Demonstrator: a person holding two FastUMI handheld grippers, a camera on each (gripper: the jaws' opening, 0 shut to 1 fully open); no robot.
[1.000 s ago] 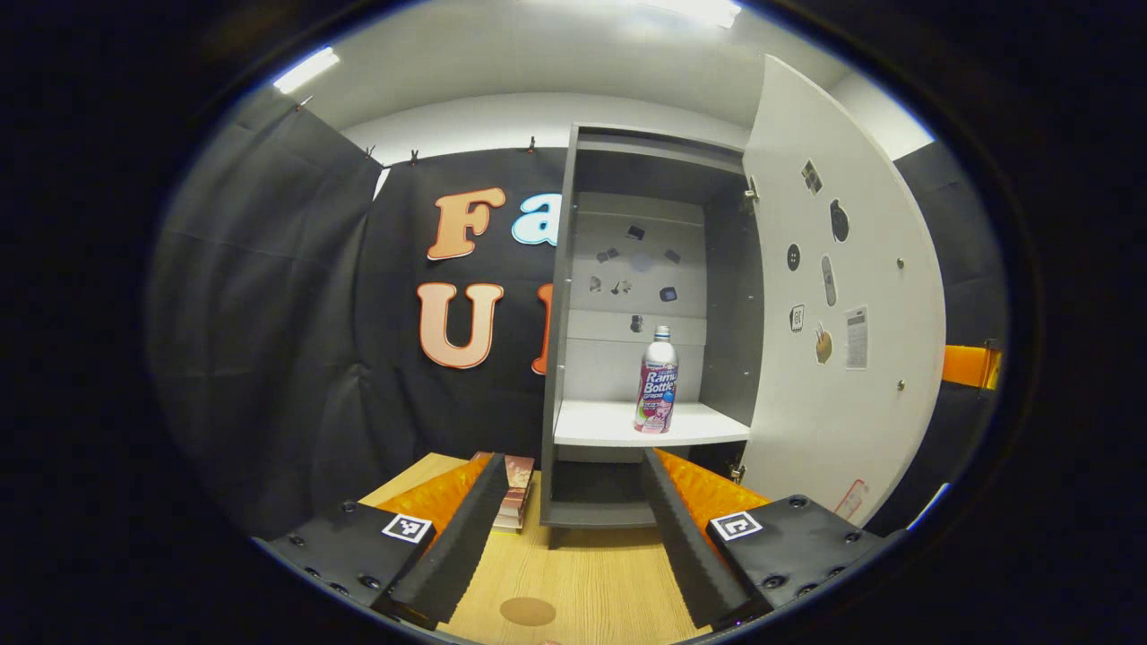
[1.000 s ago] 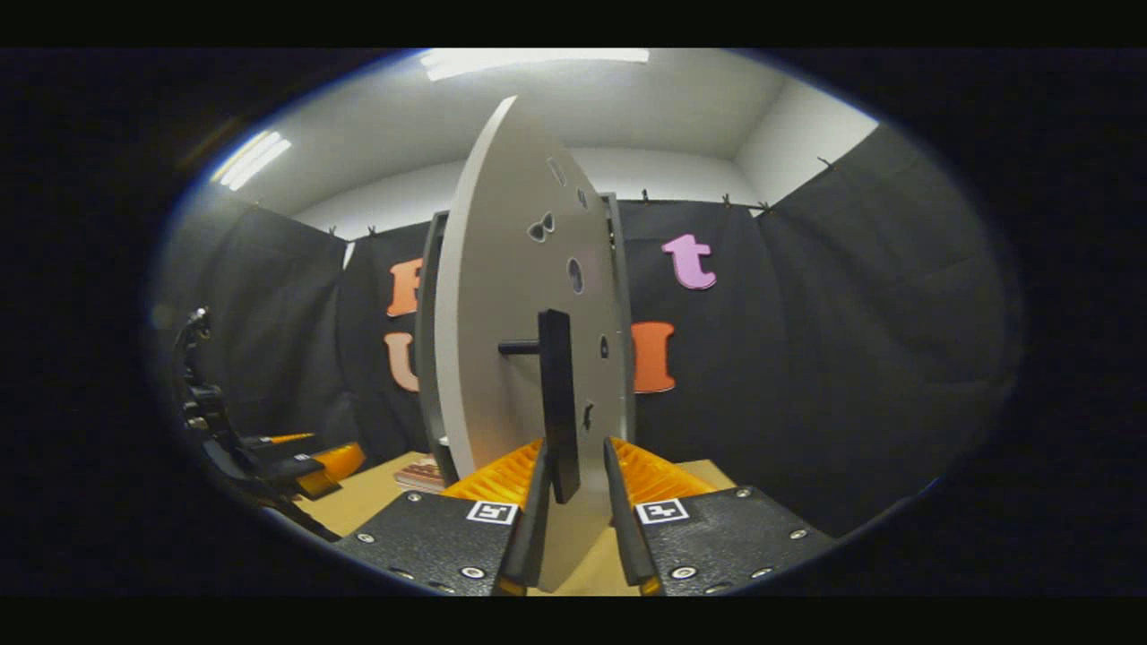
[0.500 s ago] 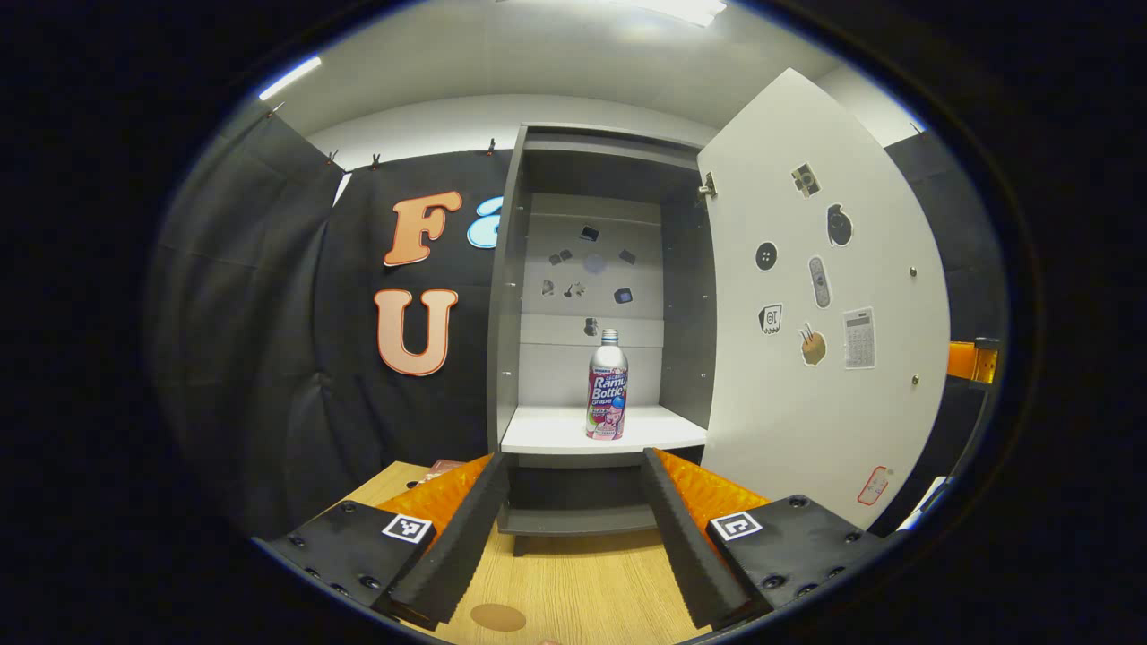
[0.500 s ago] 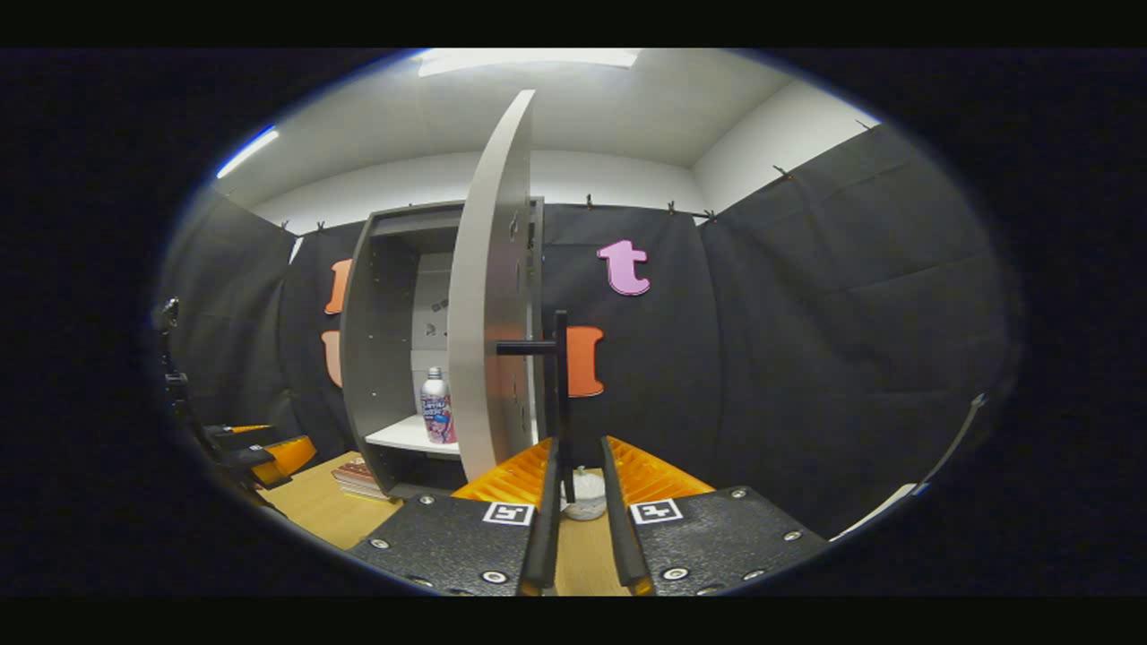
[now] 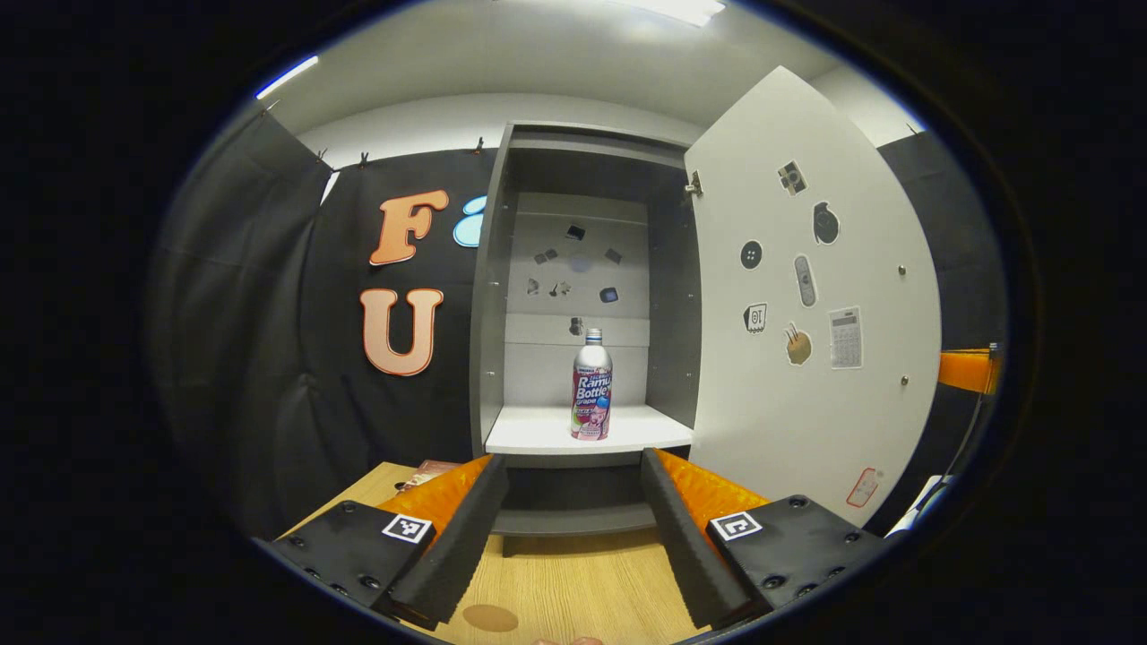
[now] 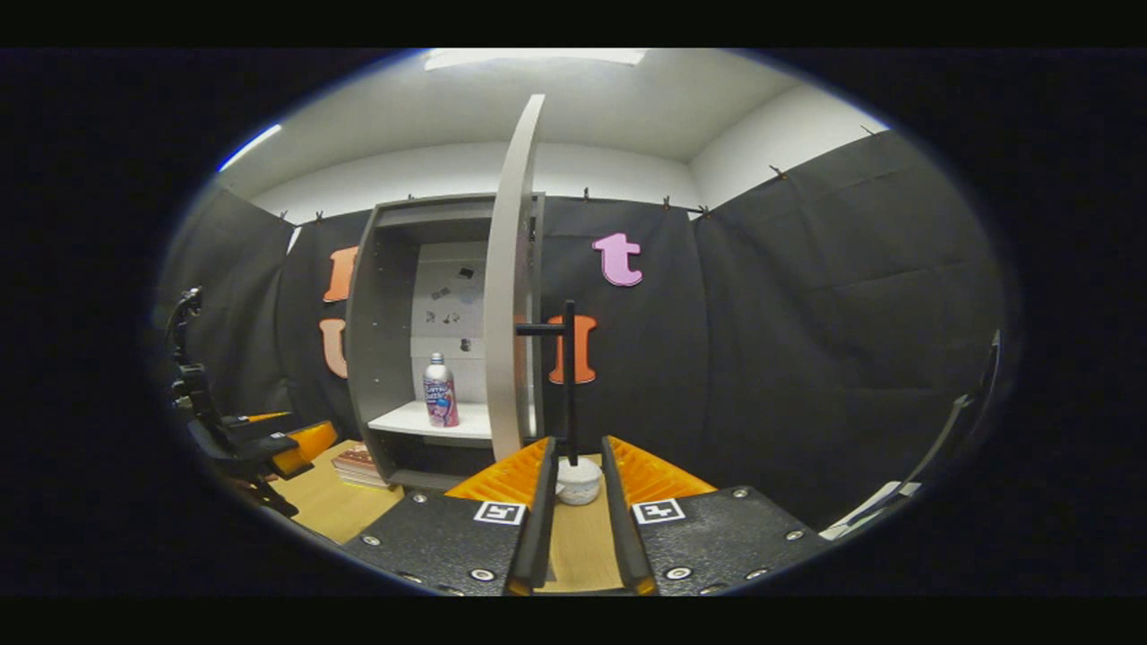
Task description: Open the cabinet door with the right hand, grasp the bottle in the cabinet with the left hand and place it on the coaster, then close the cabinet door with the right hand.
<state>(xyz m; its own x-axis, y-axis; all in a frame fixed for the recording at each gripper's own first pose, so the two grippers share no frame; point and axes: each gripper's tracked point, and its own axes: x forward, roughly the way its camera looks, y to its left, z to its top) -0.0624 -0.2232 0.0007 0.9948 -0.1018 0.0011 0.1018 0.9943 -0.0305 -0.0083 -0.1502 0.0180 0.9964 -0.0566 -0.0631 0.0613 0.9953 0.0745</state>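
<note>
Inside open cabinet (image 5: 488, 296): upright bottle (image 5: 591, 385).

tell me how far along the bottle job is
Done: the cabinet door stands wide open. In hand: the right gripper sits around the door handle. Left: the bottle stands ungrasped on the shelf, the left gripper open; coaster bare, door unclosed.

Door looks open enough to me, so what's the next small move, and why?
Probably advance the open left gripper straight toward the bottle. The cabinet door stands wide, the bottle stands upright and apart on the shelf, roughly centred between the fingers.
</note>
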